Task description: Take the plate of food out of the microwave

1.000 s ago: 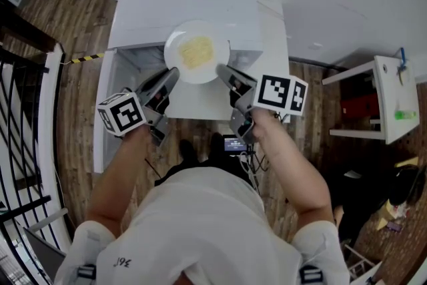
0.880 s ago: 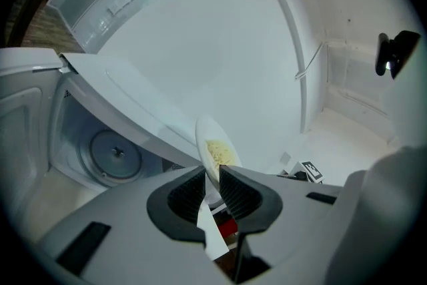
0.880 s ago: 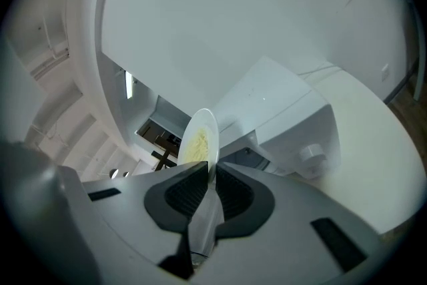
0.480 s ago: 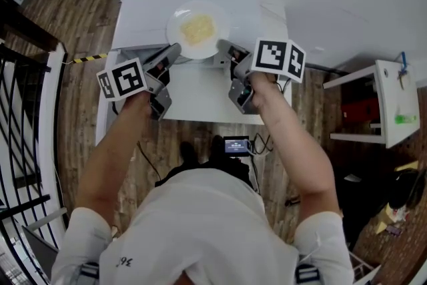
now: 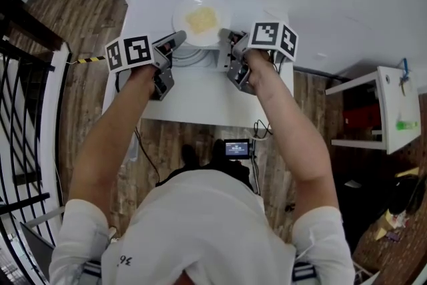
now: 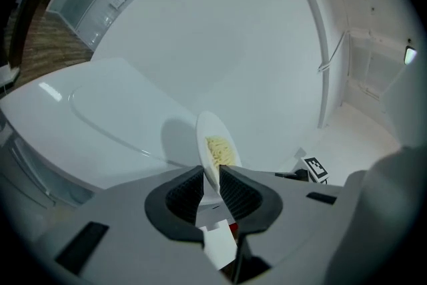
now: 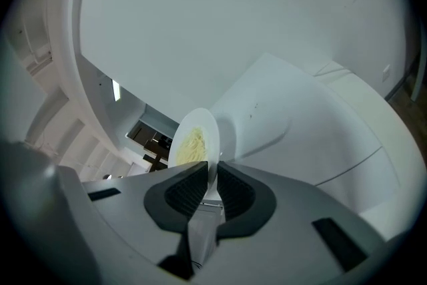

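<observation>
A white plate (image 5: 200, 20) with yellow noodles on it hangs level over the white top of the microwave (image 5: 150, 3). My left gripper (image 5: 177, 38) is shut on the plate's left rim and my right gripper (image 5: 225, 35) on its right rim. In the left gripper view the plate (image 6: 217, 143) stands edge-on between the dark pads of my left gripper (image 6: 211, 173). The right gripper view shows the same: the plate's rim (image 7: 193, 140) is pinched in my right gripper (image 7: 212, 173). Below the plate a round turntable (image 5: 190, 58) shows in the microwave's opening.
The microwave's white door panel (image 5: 200, 100) lies open toward me, under my forearms. A black railing (image 5: 27, 97) runs along the left. At the right stands a white side table (image 5: 387, 103). A small device with a lit screen (image 5: 237, 147) lies on the wooden floor.
Both grippers have carried the plate away from me, from over the microwave's opening to over its top. The grip on both rims has stayed the same.
</observation>
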Demonstrator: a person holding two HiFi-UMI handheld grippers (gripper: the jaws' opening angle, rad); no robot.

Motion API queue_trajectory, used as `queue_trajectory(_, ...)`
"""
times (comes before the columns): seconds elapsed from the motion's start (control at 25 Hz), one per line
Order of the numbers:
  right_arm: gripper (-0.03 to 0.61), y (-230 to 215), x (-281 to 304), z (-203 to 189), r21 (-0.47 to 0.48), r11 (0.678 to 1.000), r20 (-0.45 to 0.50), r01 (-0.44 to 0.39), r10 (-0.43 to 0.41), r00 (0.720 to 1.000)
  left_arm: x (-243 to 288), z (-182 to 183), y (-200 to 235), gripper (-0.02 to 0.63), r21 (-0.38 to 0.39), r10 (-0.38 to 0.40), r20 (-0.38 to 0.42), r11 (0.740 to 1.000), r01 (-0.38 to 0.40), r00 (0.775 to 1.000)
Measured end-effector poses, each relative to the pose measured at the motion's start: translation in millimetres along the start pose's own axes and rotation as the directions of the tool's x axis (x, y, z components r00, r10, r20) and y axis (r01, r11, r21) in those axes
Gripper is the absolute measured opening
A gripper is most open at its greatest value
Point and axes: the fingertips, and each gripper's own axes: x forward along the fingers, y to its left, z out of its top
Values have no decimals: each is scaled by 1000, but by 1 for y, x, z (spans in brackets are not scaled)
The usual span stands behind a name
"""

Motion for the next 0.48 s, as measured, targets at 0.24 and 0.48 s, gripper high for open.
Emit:
queue_trajectory(0.24, 35, 0, 13, 12, 13, 1000, -7, 24, -24, 1000, 12, 11, 14, 67, 28, 44, -89, 999, -42, 995)
queue_trajectory(0.48, 35, -5, 18, 21, 8, 998, -15, 66, -66, 998, 24, 15, 19, 69, 86, 98, -177, 993, -84, 979)
